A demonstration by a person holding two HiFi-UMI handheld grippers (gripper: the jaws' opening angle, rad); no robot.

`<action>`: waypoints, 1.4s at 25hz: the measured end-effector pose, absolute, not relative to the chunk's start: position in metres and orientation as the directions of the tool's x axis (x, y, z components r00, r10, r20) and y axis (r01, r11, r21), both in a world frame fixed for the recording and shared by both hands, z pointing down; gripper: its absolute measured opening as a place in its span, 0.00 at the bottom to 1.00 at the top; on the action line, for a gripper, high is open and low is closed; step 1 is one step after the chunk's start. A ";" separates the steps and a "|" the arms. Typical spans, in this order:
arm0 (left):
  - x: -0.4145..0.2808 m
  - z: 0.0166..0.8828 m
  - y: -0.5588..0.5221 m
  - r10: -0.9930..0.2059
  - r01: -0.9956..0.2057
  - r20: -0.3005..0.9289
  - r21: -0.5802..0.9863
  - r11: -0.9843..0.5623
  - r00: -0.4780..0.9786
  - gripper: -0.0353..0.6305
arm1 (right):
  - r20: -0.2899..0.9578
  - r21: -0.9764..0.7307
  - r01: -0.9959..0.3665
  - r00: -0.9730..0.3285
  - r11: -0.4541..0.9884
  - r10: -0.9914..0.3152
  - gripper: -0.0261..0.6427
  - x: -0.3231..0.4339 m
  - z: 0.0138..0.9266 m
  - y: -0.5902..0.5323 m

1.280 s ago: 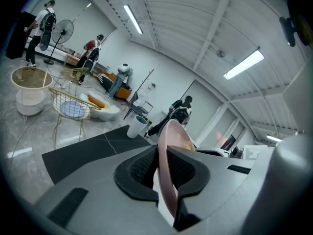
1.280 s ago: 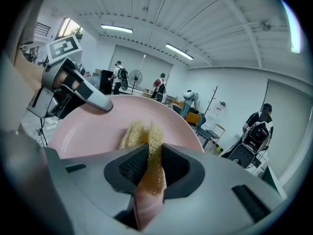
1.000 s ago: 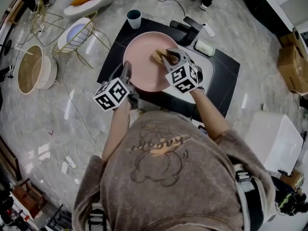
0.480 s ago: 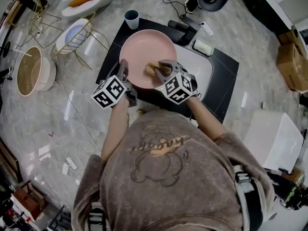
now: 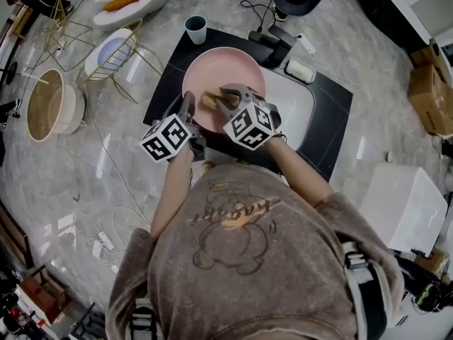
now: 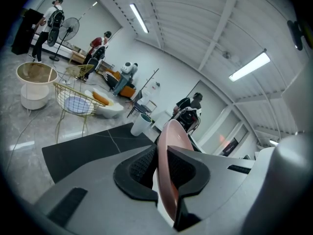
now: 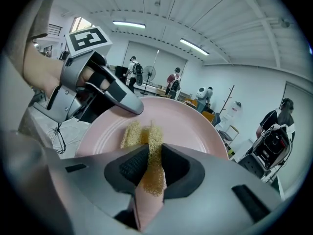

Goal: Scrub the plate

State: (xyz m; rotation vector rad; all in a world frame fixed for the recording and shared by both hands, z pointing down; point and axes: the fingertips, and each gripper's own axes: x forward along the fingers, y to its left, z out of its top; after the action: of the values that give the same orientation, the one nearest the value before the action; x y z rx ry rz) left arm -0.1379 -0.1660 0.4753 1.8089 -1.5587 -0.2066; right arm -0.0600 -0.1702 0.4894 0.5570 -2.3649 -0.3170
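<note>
A pink plate (image 5: 230, 73) lies on the black mat (image 5: 333, 112) in the head view. My left gripper (image 5: 187, 110) is shut on the plate's near left rim; in the left gripper view the plate (image 6: 172, 136) stands edge-on between the pads of the left gripper (image 6: 161, 168). My right gripper (image 5: 223, 96) is shut on a yellow mesh scrub pad (image 5: 210, 100) that presses on the plate's face. In the right gripper view the scrub pad (image 7: 145, 136) sticks out of the right gripper (image 7: 152, 165) onto the plate (image 7: 195, 126), with the left gripper (image 7: 107, 89) at the rim behind it.
A teal cup (image 5: 196, 28) stands at the mat's far corner, beside a black device (image 5: 276, 44) and a small white block (image 5: 300, 70). Left of the mat are a wire basket (image 5: 110, 52) and a beige tub (image 5: 49, 105). A white box (image 5: 403, 207) sits at right.
The right gripper has dragged the scrub pad leftward across the plate, from its middle to its near left part. The left gripper keeps its hold on the rim.
</note>
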 end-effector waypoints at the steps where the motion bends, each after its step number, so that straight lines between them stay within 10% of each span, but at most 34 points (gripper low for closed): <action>1: -0.136 0.476 -0.165 -0.908 -0.792 0.330 0.610 -0.003 0.258 0.12 | 0.559 0.369 -0.307 -0.681 0.877 -0.474 0.16 -0.062 0.487 -0.172; 35: -0.159 0.484 -0.159 -0.918 -0.776 0.338 0.628 0.056 0.208 0.12 | 0.630 0.403 -0.375 -0.547 0.835 -0.551 0.16 0.001 0.512 -0.209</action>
State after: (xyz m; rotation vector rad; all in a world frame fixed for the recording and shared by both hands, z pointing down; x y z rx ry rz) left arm -0.1588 -0.1591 0.4837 1.7420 -1.5925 -0.2414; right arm 0.0009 -0.2094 0.5124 0.6728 -2.2126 -0.2817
